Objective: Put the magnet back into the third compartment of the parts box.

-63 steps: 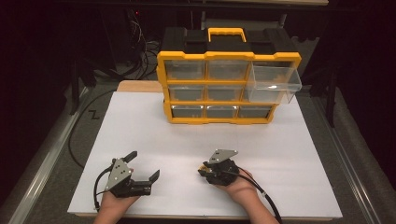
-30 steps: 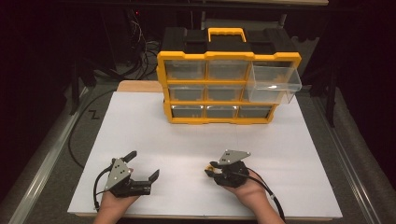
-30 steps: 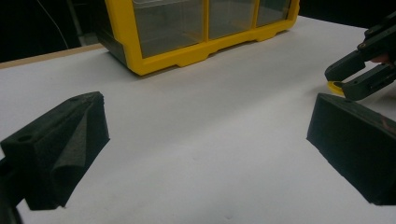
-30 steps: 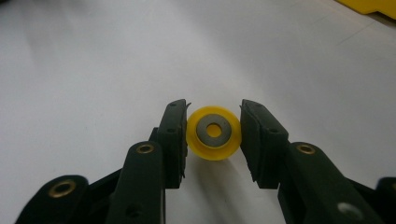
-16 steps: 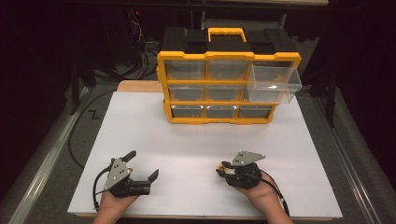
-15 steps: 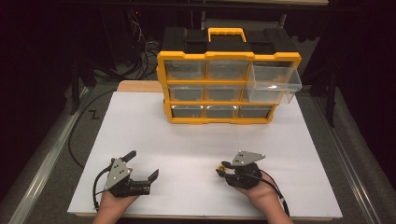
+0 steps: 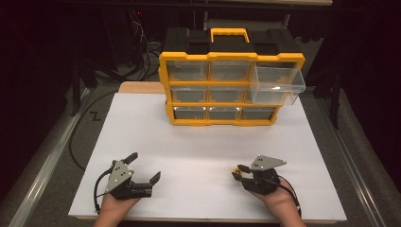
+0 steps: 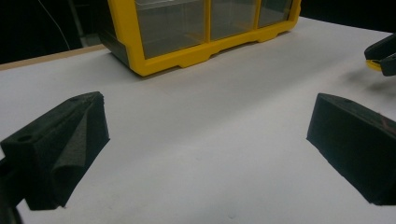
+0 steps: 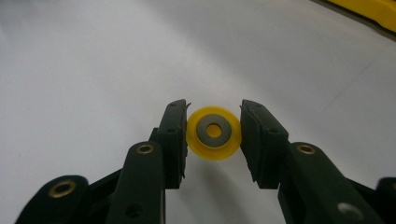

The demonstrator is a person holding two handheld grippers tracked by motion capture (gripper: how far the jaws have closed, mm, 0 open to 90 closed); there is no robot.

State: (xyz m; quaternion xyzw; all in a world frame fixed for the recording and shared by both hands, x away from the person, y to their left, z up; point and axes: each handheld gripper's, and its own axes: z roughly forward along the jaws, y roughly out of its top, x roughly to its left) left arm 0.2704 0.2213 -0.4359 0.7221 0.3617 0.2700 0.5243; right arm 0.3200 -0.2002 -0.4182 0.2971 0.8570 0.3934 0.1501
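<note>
A small yellow wheel (image 9: pixel 214 133) with a grey metal hub is clamped between the pads of my right gripper (image 9: pixel 212 140), just above the white table. From above, that right gripper (image 7: pixel 238 173) sits at the front right of the table with the yellow wheel (image 7: pixel 235 172) at its tip. At the front left my left gripper (image 7: pixel 143 166) rests with its jaws wide apart and nothing between them; in its own view my left gripper (image 8: pixel 205 144) looks toward the yellow drawer cabinet (image 8: pixel 196 28). The cabinet (image 7: pixel 227 90) stands at the back, its top right drawer (image 7: pixel 277 84) pulled out.
The white board (image 7: pixel 203 142) covers the table from the cabinet to the front edge. A wooden edge (image 7: pixel 139 87) shows behind it at the left. Cables (image 7: pixel 85 118) trail off the left side. Dark surroundings ring the table.
My right gripper, still holding the yellow wheel, has slid to the right along the front of the table. The left gripper has stayed where it was.
</note>
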